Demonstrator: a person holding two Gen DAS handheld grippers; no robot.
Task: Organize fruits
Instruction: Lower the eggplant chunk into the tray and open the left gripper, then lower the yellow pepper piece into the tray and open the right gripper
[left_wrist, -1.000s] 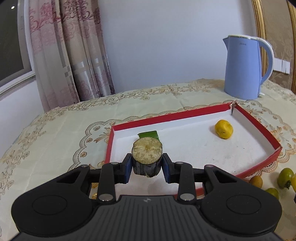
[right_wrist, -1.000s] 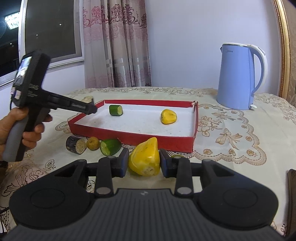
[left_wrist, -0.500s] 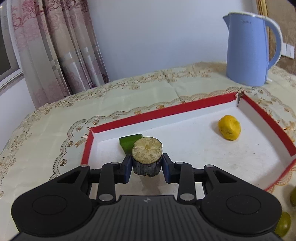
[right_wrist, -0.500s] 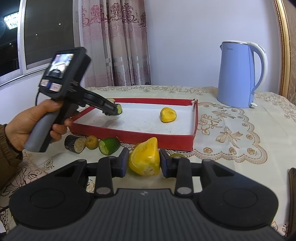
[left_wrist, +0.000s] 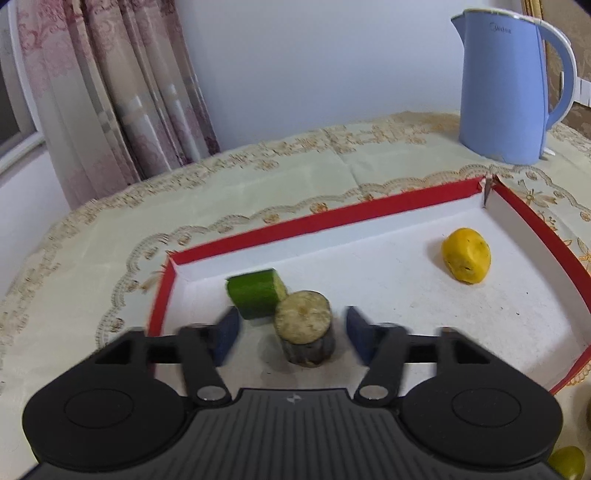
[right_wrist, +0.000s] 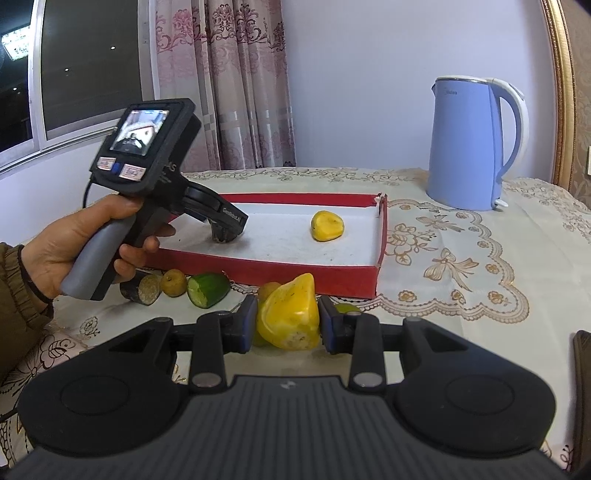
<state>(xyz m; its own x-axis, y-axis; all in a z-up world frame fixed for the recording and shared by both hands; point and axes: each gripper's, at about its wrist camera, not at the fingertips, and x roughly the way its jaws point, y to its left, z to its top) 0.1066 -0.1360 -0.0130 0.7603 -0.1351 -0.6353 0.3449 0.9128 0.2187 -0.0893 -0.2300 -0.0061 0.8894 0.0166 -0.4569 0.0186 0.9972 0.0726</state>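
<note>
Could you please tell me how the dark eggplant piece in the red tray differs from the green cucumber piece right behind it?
The eggplant piece has dark skin and stands upright, pale cut face up; the cucumber piece has bright green skin and lies on its side. The eggplant piece sits between the open left gripper pads, free of them; the cucumber piece lies beyond them. Both are short cut cylinders inside the red tray.

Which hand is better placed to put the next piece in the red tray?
Right. The right gripper is shut on a yellow piece just outside the red tray. The left gripper, jaws just opened, holds nothing; its dark stub stands inside.
</note>
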